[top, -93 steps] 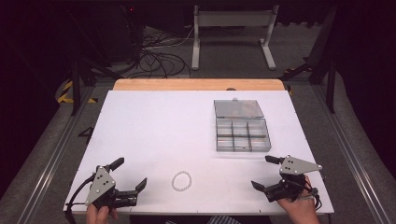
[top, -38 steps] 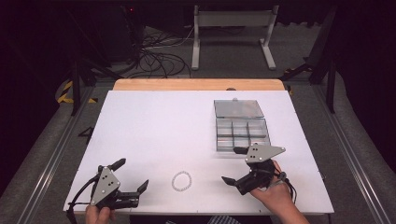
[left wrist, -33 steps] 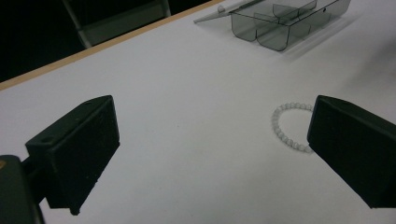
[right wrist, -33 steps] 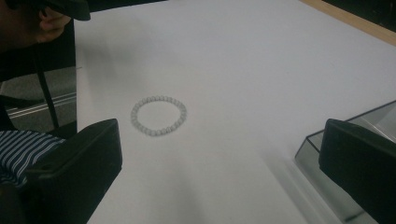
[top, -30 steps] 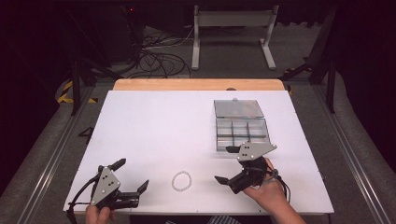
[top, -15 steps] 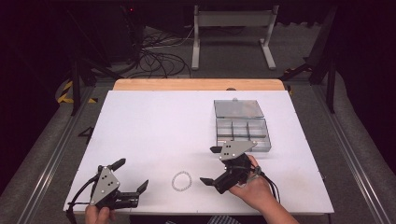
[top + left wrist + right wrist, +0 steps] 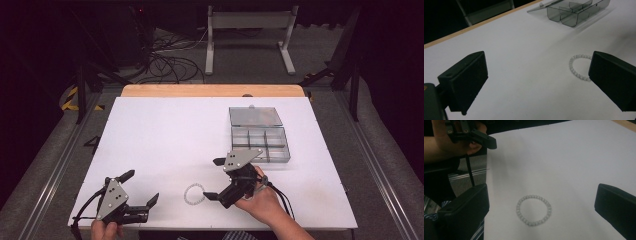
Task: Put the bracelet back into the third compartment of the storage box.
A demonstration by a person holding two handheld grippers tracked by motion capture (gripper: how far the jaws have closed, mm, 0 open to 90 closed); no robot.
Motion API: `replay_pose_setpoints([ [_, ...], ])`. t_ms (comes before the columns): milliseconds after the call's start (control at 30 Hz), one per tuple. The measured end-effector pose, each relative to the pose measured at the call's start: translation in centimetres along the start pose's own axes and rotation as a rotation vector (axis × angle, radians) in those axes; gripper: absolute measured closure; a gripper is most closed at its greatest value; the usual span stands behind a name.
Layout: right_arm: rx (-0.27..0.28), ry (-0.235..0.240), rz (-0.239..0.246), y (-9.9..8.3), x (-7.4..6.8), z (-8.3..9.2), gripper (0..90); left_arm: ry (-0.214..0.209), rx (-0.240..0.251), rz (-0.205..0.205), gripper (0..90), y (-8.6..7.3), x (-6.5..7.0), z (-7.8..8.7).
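Bracelet (image 7: 195, 194) was plainly the thing to be picked up: a small ring of pale, whitish beads lying flat on the white table (image 7: 165, 135), close to the near edge and roughly midway between the two hands. Furthest left, the left gripper (image 7: 141, 195) sat low at the near left corner with its jaws spread wide and nothing between them, well apart from the beads, and it looked best kept where it was. At the bracelet itself the step in hand seemed to be the approach; a good grasp would likely mean lowering one jaw inside the loop and the other outside, so the jaws closed across a single strand of beads rather than trying to span the whole ring, which would probably slide on the smooth surface. Just right of the beads, the right gripper (image 7: 214, 179) hung near them with its jaws fully open and empty, pointed toward the loop. Further right and back stood a clear compartment box (image 7: 260, 145) with its lid open, probably the destination.
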State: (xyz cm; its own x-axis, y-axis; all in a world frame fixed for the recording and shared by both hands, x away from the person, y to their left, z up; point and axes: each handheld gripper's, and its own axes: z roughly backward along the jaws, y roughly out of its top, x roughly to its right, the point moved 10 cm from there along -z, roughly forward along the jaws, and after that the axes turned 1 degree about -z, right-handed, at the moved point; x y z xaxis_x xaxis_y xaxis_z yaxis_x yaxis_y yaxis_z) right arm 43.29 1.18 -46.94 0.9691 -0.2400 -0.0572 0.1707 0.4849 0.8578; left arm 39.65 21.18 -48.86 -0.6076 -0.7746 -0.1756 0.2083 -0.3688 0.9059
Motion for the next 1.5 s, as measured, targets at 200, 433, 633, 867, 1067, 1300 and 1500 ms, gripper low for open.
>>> replay_pose_setpoints([
  [200,0.004,0.015,-0.006,0.3,-0.2,-0.7,0.7,0.002,0.003,-0.004,3.0,0.0,-0.1,0.0],
  [433,-0.012,0.01,-0.022,0.1,-0.2,-0.9,5.1,-0.005,-0.004,-0.007,3.0,-0.1,0.1,-0.1],
  [633,-0.015,0.018,-0.075,0.0,-0.3,-1.1,13.5,-0.002,-0.003,-0.009,3.0,0.0,0.0,-0.1],
  [867,-0.053,-0.048,-0.055,-0.5,0.1,-1.9,21.1,-0.004,-0.003,-0.007,3.0,-0.1,0.0,-0.1],
  [1067,-0.089,-0.061,-0.058,-1.1,0.4,-2.9,26.7,0.0,-0.002,-0.008,3.0,-0.1,-0.1,-0.1],
  [1300,-0.129,-0.031,-0.103,-1.9,0.6,-4.1,33.0,-0.001,-0.003,-0.008,3.0,-0.1,-0.1,-0.1],
  [1500,-0.168,-0.042,-0.099,-2.7,0.9,-5.1,36.1,-0.008,-0.01,0.005,3.0,-0.2,0.0,-0.2],
])
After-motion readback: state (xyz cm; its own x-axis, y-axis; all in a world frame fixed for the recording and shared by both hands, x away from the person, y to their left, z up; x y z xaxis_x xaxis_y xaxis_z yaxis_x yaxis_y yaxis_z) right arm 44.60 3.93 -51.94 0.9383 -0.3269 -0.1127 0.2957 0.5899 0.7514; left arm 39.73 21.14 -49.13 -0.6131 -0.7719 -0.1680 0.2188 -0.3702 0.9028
